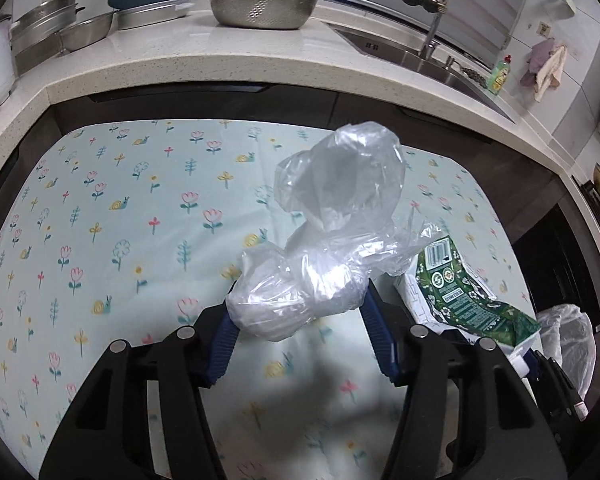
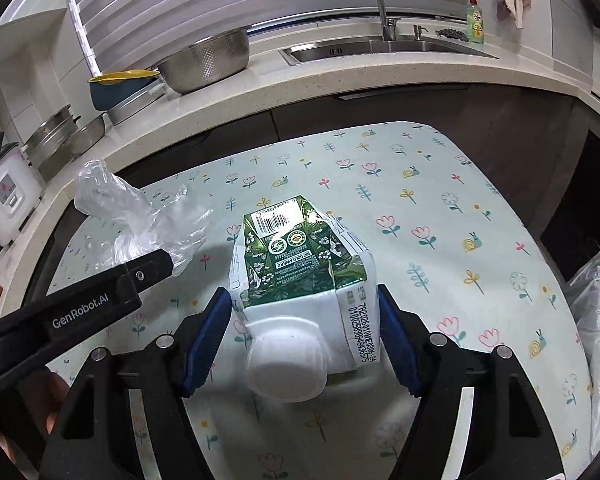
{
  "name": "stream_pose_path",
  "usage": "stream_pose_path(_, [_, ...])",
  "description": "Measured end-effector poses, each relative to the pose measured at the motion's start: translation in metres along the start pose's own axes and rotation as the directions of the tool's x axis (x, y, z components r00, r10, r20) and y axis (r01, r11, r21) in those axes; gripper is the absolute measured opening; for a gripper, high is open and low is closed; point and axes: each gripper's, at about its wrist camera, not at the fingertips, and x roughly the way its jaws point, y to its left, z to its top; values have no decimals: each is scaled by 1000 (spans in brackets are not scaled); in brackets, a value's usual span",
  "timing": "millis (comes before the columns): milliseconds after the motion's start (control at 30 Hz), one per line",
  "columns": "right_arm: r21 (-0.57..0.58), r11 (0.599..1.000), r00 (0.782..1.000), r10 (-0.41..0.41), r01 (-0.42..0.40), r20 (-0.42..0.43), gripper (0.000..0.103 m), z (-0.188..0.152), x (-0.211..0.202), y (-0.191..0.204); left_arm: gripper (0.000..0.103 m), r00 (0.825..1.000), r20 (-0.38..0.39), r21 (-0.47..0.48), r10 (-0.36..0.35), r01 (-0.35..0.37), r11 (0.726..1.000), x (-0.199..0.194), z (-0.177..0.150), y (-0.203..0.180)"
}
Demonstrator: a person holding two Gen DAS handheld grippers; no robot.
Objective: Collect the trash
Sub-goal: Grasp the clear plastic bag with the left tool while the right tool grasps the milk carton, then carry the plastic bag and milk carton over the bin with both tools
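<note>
My left gripper is shut on a crumpled clear plastic bag and holds it above the flowered tablecloth. The bag also shows in the right wrist view, with the left gripper's black finger under it. My right gripper is shut on a green and white milk carton, white cap toward the camera. The carton shows at the right of the left wrist view.
A white trash bag hangs open off the table's right edge; it also shows in the left wrist view. Behind the table runs a stone counter with a steel colander, trays and a sink.
</note>
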Motion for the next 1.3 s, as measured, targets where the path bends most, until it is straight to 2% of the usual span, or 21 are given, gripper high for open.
stream_pose_path(400, [51,998,999,-27,25,40,68,-26,-62,-49,55,999,-2,48,-52,52,997,-38,-40,-54])
stream_pose_path(867, [135,990,993,-65,52,95,66,-40,-113,-111,55,997,12,127,-79,77,989,-65,-65,-113])
stream_pose_path(900, [139,989,993,-63,49,97,56,-41,-116,-115,55,997,11,135,-81,79,988,-65,-67,-117])
stream_pose_path(933, [142,989,995,-46,32,94,33,-41,-117,-120,55,997,10,141,-83,80,987,-66,-69,-121])
stream_pose_path(967, [151,988,994,-43,28,97,23,-41,-121,-124,55,996,9,147,-85,83,986,-66,-70,-125])
stream_pose_path(1067, [153,987,995,-56,42,83,24,-40,-124,-133,55,996,4,163,-89,88,983,-66,-75,-138])
stream_pose_path(1100, [152,988,998,-45,37,51,30,-41,-118,-137,55,996,1,165,-93,92,982,-66,-77,-140])
stream_pose_path(1200, [192,981,999,-38,41,-18,32,-51,-102,-150,55,996,-6,180,-94,94,979,-66,-82,-149])
stream_pose_path(1300, [210,977,999,-21,26,-25,33,-60,-98,-157,55,996,-9,193,-87,87,977,-64,-87,-154])
